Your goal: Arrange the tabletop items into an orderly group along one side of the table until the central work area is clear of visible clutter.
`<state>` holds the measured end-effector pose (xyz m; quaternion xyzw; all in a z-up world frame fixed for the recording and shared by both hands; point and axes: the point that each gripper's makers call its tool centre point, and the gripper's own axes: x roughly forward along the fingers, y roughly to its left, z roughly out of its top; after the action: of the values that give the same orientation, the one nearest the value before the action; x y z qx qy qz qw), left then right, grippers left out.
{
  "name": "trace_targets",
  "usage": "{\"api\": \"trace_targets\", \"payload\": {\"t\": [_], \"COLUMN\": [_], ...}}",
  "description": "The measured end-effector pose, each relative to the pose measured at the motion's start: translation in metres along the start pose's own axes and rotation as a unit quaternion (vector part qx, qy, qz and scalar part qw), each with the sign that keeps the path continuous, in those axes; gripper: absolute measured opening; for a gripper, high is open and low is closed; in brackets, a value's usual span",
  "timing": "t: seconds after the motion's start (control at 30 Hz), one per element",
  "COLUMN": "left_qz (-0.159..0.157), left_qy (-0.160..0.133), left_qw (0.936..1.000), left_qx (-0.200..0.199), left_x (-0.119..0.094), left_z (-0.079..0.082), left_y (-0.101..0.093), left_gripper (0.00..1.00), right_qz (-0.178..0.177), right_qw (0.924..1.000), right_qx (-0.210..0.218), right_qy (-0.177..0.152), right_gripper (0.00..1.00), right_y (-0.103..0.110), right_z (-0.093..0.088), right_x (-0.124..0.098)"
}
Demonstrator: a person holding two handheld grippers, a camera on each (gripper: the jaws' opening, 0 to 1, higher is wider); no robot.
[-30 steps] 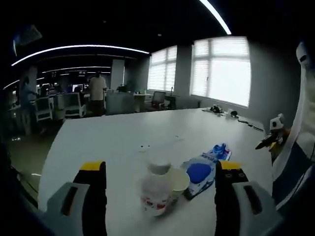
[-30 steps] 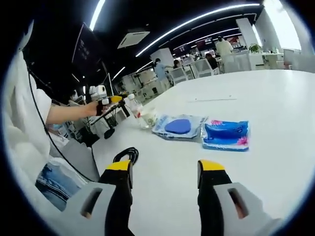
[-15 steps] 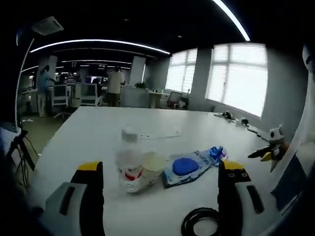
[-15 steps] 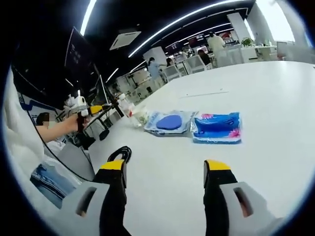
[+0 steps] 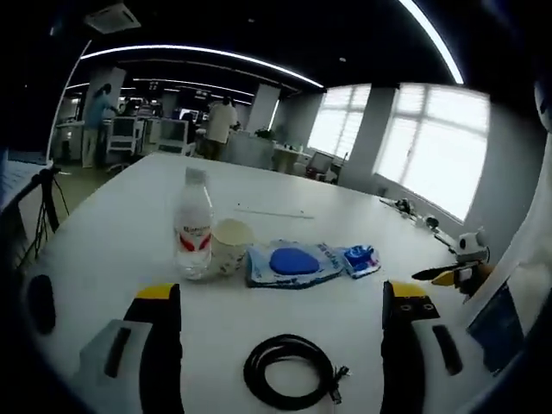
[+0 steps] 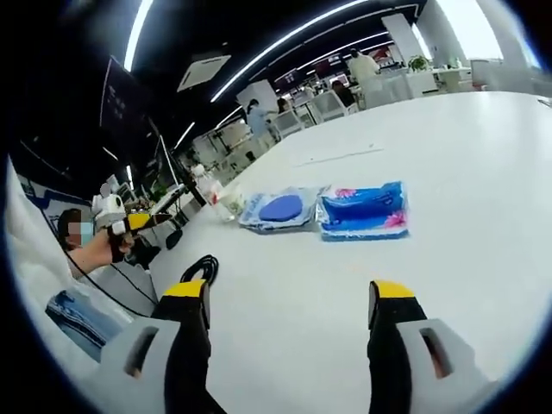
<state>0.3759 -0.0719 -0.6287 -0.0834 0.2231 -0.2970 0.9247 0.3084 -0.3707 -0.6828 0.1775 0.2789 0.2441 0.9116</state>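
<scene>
Left gripper view: the left tool, spread and empty, faces a limp coiled black cable on the white desk; grab its bundled loops.

Right gripper view: the right tool, spread, faces soft, light blue packets.

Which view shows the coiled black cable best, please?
The left gripper view: the cable lies as a whole coil on the table between that claw's jaws. In the right gripper view it is small, partly hidden behind the left jaw.
</scene>
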Motion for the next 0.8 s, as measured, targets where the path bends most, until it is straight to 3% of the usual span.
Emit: {"api": "trace_targets", "payload": {"t": [0.17, 0.4, 0.8], "left_qz": [-0.011, 0.001, 0.015], "left_qy": [0.002, 0.031, 0.026], "left_qw": [0.9999, 0.9995, 0.9995], "left_qx": [-0.004, 0.005, -0.009], "left_x": [-0.005, -0.009, -0.017], "left_z": [-0.011, -0.028, -0.044], "left_y": [-0.019, -0.01, -0.01], "left_gripper": [1.0, 1.0, 1.0], "right_qz": [-0.003, -0.017, -0.022], "right_qw": [1.0, 0.9998, 0.9995], "right_qx": [-0.002, 0.009, 0.017], "right_qy": [-0.003, -0.008, -0.014], "right_gripper": [0.74, 0.73, 0.72], "right_y": [-0.004, -0.008, -0.007], "right_z": [0.002, -0.003, -0.007], "right_x": [-0.003, -0.006, -0.015]}}
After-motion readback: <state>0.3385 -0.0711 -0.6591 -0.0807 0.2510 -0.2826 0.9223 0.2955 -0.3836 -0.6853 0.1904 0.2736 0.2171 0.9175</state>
